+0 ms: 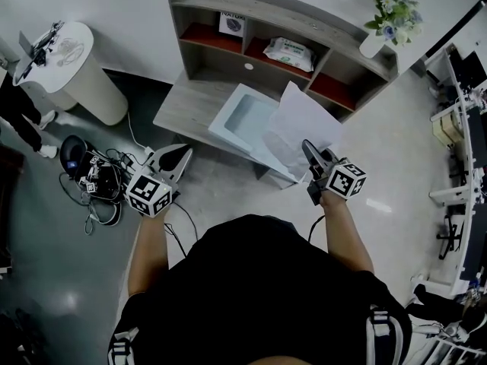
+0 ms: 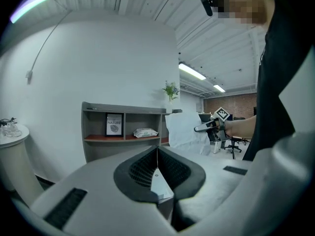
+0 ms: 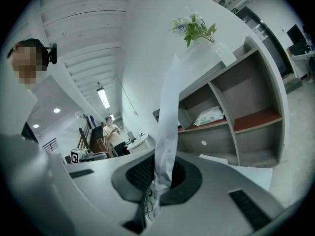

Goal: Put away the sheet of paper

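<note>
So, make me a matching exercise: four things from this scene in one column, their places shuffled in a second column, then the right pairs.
1. sheet of paper
2. pack of wipes
3. framed picture
4. vase of flowers

A. on top of the shelf unit
B. held by the right gripper
C. left shelf compartment in the head view
D. middle shelf compartment

Pairs: 1-B, 2-D, 3-C, 4-A

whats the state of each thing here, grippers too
sheet of paper: held up by one edge
right gripper: shut on the sheet of paper
left gripper: shut, empty
box: open
wipes pack: lying flat in the shelf
vase: upright on the shelf top
</note>
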Available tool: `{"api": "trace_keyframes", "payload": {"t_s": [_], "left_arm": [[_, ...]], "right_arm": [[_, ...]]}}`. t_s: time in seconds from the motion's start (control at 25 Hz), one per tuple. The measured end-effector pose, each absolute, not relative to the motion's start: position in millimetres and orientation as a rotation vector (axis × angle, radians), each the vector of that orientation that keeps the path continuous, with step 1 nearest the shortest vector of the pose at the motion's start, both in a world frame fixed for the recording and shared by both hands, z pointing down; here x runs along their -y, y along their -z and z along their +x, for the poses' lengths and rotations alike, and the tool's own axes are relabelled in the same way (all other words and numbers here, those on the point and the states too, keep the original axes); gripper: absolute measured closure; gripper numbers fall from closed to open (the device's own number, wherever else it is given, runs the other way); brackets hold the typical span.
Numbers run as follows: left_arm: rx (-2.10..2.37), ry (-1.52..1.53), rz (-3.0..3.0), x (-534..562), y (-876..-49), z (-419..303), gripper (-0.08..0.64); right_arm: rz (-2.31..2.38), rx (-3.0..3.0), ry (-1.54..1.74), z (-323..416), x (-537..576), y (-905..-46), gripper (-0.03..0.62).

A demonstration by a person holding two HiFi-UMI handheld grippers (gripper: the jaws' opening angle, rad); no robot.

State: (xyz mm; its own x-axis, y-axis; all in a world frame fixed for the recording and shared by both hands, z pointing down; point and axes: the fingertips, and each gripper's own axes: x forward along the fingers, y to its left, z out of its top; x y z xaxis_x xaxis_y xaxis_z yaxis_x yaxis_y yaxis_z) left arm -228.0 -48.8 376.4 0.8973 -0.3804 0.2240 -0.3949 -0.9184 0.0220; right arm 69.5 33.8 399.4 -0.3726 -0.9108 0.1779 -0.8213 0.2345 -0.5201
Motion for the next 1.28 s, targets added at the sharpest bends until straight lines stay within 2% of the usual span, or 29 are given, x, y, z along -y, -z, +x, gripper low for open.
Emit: {"api": "trace_keyframes", "payload": {"t_s": [1.28], "left_arm": [[0.695, -0.404, 2.966, 88, -385, -202, 0.538]], "right_arm": [[-1.514, -2.263, 0.972, 105, 23, -435, 0.577]]}}
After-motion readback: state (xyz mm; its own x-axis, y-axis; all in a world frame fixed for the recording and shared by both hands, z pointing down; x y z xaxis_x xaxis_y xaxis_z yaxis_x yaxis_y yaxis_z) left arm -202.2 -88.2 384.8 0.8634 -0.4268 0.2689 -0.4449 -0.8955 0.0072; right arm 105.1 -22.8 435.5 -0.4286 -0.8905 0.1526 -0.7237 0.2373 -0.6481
